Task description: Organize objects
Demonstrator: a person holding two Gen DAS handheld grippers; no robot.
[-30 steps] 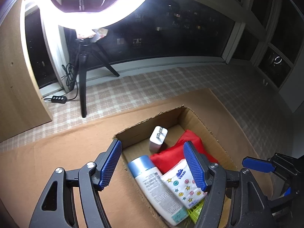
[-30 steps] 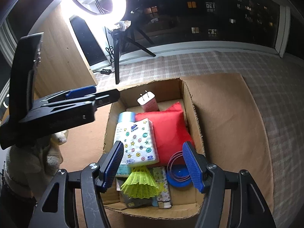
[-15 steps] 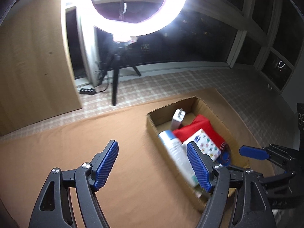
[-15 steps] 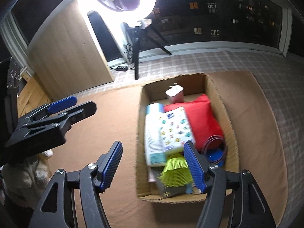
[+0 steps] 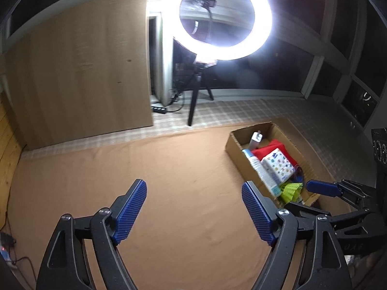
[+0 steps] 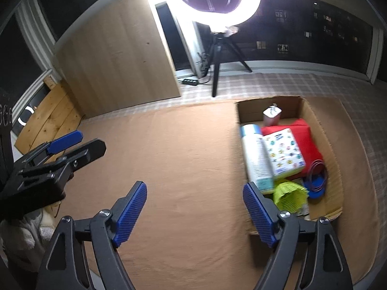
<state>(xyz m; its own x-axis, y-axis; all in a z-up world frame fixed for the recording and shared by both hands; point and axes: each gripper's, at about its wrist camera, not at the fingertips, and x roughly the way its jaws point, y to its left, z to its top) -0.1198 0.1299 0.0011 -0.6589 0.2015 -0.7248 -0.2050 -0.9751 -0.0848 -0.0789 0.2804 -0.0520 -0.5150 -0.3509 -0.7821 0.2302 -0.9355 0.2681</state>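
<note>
The cardboard box [image 6: 335,166] sits on the brown mat [image 6: 188,159], toward its right side, with its far end near the checked floor covering [image 6: 290,84]. Inside it, a white charger plug [image 6: 272,116] stands at the far end; just in front of it lies a red pouch [image 6: 312,140], with a star-patterned tissue pack [image 6: 284,152] resting on top of it and a white bottle with a blue cap [image 6: 256,157] lying alongside the pack on its left. At the near end are a yellow-green shuttlecock [image 6: 290,197] and a blue disc with a thin purple loop [image 6: 318,181] beside it. The right gripper [image 6: 194,213] hangs over the bare mat just left of the box, angled down and forward, its blue ribbed fingers [image 6: 131,210] spread wide with nothing between them; its right finger overlaps the box's near left corner in the view. The left gripper [image 5: 193,211] is likewise held over the open mat, further to the left and well apart from the box, jaws wide and empty. In the left wrist view the right gripper's blue fingertip shows at the right edge, close to the box's near end. Beyond the mat stand a lit ring light [image 6: 215,0] on a black tripod [image 6: 216,55], a wooden panel [image 6: 116,60] and dark windows [image 6: 314,31].
</note>
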